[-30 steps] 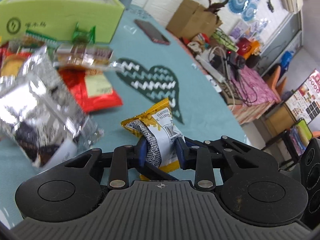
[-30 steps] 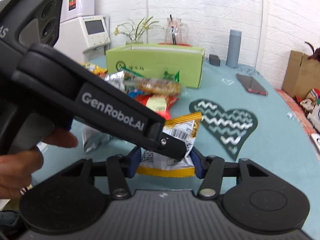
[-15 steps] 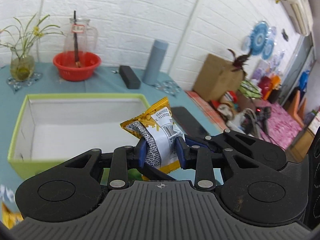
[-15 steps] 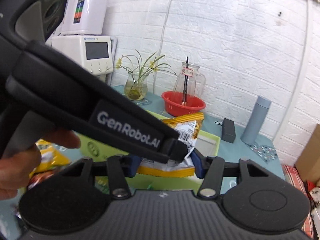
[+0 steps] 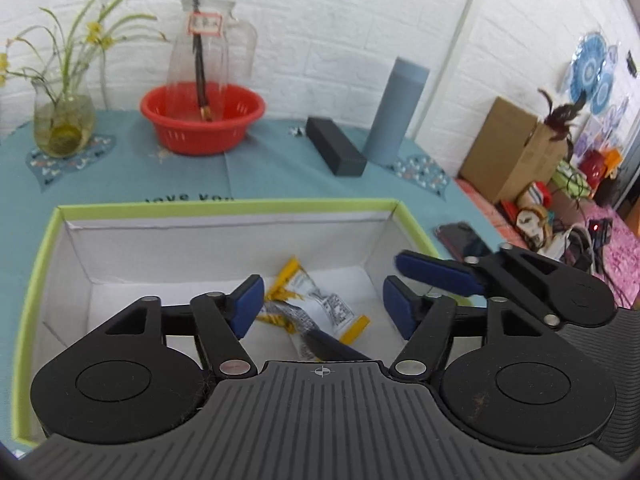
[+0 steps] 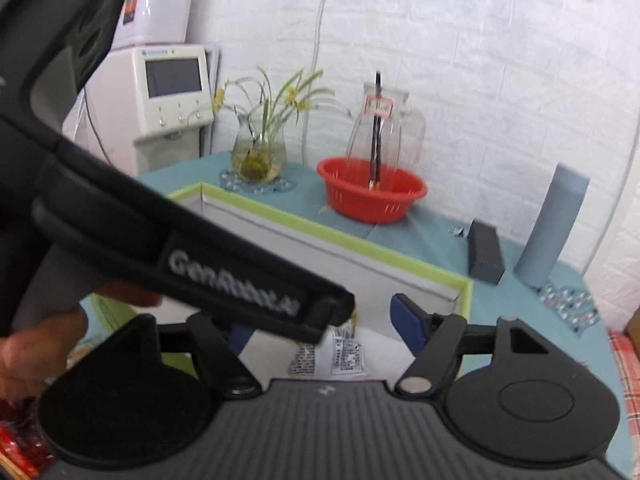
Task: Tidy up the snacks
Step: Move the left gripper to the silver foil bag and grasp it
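A yellow and white snack packet (image 5: 316, 306) lies loose inside the white box with a green rim (image 5: 224, 205), touching neither pad. My left gripper (image 5: 322, 300) hangs over the box, its jaws opening, with the packet below the gap. One blue finger (image 5: 436, 272) of the right gripper reaches in from the right. In the right wrist view my right gripper (image 6: 324, 330) is also opening above the packet (image 6: 346, 356); the left gripper's black body (image 6: 200, 256) crosses in front and hides its left pad. A hand (image 6: 40, 344) holds that body.
Behind the box stand a red basket (image 5: 202, 120) with a glass jug, a vase of flowers (image 5: 64, 120), a black block (image 5: 336, 146) and a grey cylinder (image 5: 396, 110). A phone (image 5: 460, 238) lies to the right. Red packets (image 6: 12, 448) show at the lower left.
Both grippers carried the packet from the table to above the box while shut on it. Now both have opened and the packet has dropped into the box.
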A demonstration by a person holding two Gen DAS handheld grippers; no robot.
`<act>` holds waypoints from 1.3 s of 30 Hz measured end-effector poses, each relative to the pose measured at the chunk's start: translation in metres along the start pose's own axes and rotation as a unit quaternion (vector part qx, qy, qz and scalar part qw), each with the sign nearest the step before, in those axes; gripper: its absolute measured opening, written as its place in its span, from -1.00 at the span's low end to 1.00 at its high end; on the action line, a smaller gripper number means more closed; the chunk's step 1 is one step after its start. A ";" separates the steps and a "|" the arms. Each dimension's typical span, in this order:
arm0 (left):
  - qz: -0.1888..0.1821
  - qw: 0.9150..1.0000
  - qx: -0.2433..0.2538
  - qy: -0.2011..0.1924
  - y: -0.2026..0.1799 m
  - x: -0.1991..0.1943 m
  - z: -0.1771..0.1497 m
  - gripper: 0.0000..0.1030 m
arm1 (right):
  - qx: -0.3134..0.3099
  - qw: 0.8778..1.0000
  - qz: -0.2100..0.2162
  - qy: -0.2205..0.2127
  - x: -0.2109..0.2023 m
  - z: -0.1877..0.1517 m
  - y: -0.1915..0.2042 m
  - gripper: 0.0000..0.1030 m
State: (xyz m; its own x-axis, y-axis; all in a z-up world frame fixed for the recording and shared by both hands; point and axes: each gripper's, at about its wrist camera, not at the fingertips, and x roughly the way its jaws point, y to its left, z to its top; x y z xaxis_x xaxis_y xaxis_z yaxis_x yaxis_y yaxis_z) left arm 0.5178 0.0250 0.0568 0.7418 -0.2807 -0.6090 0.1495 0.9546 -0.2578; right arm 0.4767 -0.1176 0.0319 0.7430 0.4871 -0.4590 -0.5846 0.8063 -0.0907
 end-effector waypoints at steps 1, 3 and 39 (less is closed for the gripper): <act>0.000 1.000 -0.003 -0.009 -0.001 -0.010 0.000 0.11 | 0.002 1.000 -0.002 -0.009 -0.013 0.000 0.002 0.51; -0.005 1.000 -0.008 -0.024 -0.004 -0.035 -0.004 0.17 | 0.004 1.000 -0.009 -0.026 -0.038 -0.002 0.003 0.81; -0.025 0.994 -0.109 0.004 0.007 -0.213 -0.254 0.26 | 0.075 0.994 0.073 0.027 -0.188 -0.151 0.175 0.96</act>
State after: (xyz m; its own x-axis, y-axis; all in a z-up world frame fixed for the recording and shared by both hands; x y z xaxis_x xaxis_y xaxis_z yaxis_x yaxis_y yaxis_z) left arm 0.1944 0.0661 -0.0059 0.7315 -0.3286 -0.5974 0.0397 0.8952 -0.4438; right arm 0.1853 -0.1192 -0.0313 0.6328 0.5877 -0.5040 -0.6271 0.7709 0.1115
